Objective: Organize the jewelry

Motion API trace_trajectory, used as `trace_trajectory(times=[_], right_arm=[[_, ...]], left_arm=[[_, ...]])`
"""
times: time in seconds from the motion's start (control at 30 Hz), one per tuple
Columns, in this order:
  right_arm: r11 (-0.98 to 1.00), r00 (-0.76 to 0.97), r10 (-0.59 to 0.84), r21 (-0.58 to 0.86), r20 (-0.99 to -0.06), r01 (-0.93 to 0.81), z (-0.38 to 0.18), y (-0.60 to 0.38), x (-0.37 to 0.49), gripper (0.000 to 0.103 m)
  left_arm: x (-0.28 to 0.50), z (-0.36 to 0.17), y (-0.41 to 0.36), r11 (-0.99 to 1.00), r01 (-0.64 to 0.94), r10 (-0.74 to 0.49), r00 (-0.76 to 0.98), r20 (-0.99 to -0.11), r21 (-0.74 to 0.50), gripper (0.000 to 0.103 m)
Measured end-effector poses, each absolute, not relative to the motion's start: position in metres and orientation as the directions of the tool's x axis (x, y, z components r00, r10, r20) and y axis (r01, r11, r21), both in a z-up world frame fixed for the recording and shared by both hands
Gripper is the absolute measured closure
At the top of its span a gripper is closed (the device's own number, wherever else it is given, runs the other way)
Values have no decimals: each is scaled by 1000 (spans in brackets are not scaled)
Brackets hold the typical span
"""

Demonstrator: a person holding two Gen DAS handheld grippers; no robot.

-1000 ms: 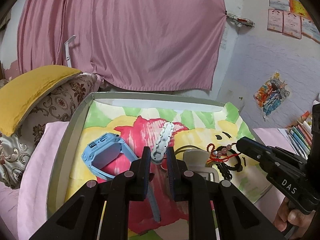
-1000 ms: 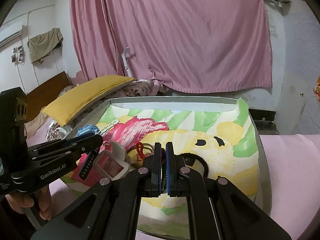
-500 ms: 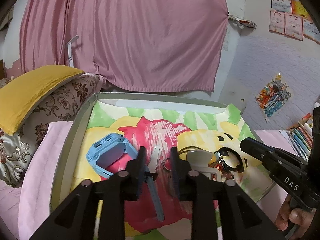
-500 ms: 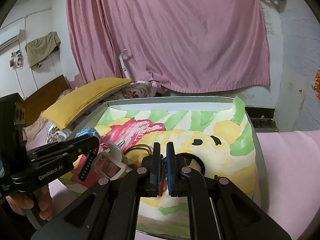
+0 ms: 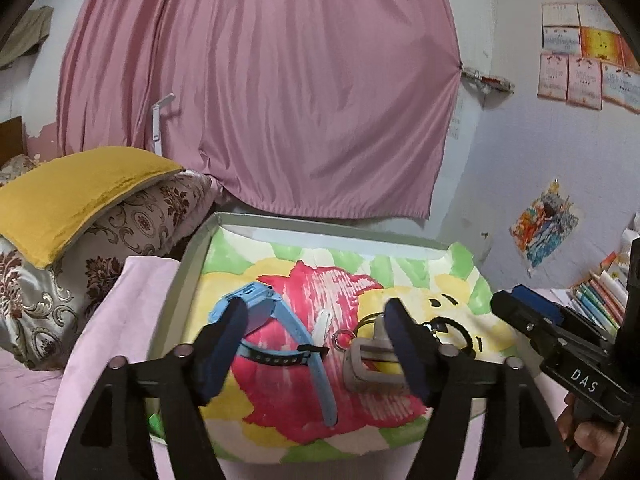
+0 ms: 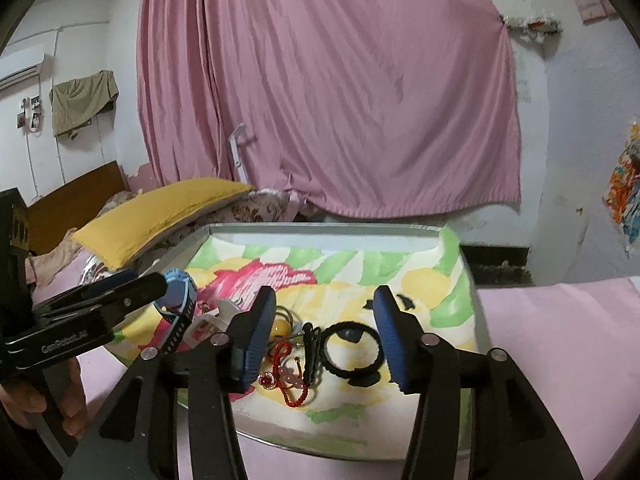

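Note:
A grey tray [image 5: 188,276] lined with a bright painted sheet lies on the pink bed. On it lie a blue smartwatch [image 5: 256,308], a white strap [image 5: 322,324], a grey watch case [image 5: 370,364] with a key ring, and a black braided bracelet [image 6: 352,350]. A red bead bracelet [image 6: 290,378] lies next to a black cord [image 6: 310,344]. My left gripper [image 5: 316,354] is open and empty above the watch. My right gripper [image 6: 324,334] is open and empty above the bracelets. The tray also shows in the right wrist view [image 6: 474,320].
A yellow cushion [image 5: 76,196] on a patterned pillow [image 5: 132,236] lies left of the tray. A pink curtain [image 5: 260,88] hangs behind. Books [image 5: 604,288] stand at the right. Pink bedding [image 6: 560,328] surrounds the tray.
Both grippers have opened. The left let go of the white strap, which now lies on the tray. The right let go of the red bead bracelet, which now lies by the black bracelet.

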State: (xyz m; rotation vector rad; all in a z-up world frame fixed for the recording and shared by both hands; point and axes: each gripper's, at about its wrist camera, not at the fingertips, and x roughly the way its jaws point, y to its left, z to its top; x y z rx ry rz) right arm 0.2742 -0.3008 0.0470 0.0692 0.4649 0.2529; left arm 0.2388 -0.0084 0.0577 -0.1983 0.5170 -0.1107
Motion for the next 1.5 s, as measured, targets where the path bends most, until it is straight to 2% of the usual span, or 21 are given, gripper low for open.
trace_trajectory(times=[0.1, 0.3, 0.5, 0.67, 1.13, 1.5], right_arm=[[966, 876, 258, 120, -408, -228, 53, -303, 262, 36], [966, 891, 259, 120, -373, -230, 60, -308, 233, 22], [967, 902, 254, 117, -348, -227, 63, -314, 203, 9], [966, 900, 256, 122, -353, -227, 59, -318, 180, 4], [974, 916, 221, 119, -335, -192, 40, -321, 128, 2], [992, 951, 124, 40, -283, -118, 29, -307, 107, 2]], left_arm=[[226, 61, -6, 972, 64, -165, 873, -459, -228, 17], [197, 65, -7, 972, 92, -179, 885, -429, -216, 4], [167, 67, -7, 977, 98, -170, 897, -407, -191, 1], [147, 65, -3, 978, 89, -159, 900, -405, -188, 1], [98, 52, 4, 984, 34, -99, 917, -385, -173, 1], [79, 32, 4, 990, -45, -3, 940, -341, -133, 1]])
